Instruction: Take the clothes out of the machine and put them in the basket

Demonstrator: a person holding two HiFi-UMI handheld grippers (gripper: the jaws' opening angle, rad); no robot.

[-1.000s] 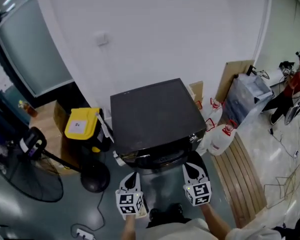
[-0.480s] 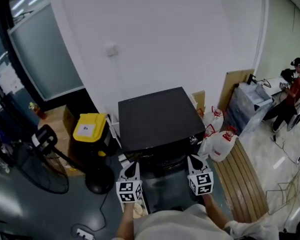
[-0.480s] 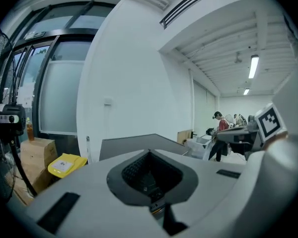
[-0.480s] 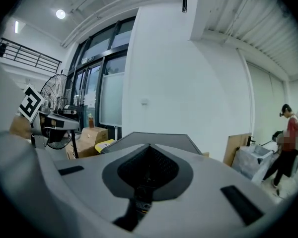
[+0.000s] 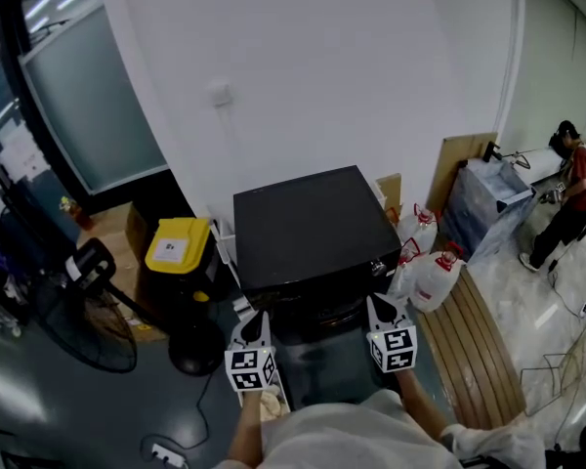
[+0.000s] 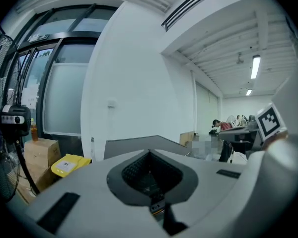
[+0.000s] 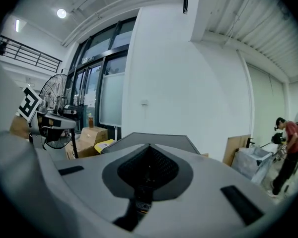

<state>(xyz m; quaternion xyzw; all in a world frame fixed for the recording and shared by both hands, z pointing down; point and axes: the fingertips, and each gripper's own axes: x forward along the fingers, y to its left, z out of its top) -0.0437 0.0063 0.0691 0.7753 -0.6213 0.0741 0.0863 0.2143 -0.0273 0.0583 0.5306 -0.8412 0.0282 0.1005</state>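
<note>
The black washing machine [image 5: 311, 225] stands against the white wall, and I see only its flat top; its front and door are hidden from above. No clothes and no basket show in any view. My left gripper [image 5: 258, 320] is held in front of the machine's left front corner, jaws closed to a point with nothing in them. My right gripper [image 5: 376, 302] is level with it at the right front corner, also shut and empty. The left gripper [image 6: 149, 151] and the right gripper [image 7: 149, 146] each look over the machine's top [image 7: 141, 138] toward the wall.
A yellow-lidded bin [image 5: 177, 243] and cardboard boxes [image 5: 109, 225] stand left of the machine, with a floor fan [image 5: 86, 313] nearer me. Water jugs [image 5: 434, 273] and a wooden slatted board [image 5: 481, 345] lie to the right. A person [image 5: 569, 186] works at the far right.
Both grippers have risen a little in front of the machine, still shut. The head view has lifted, showing more wall. The person at far right has stepped along.
</note>
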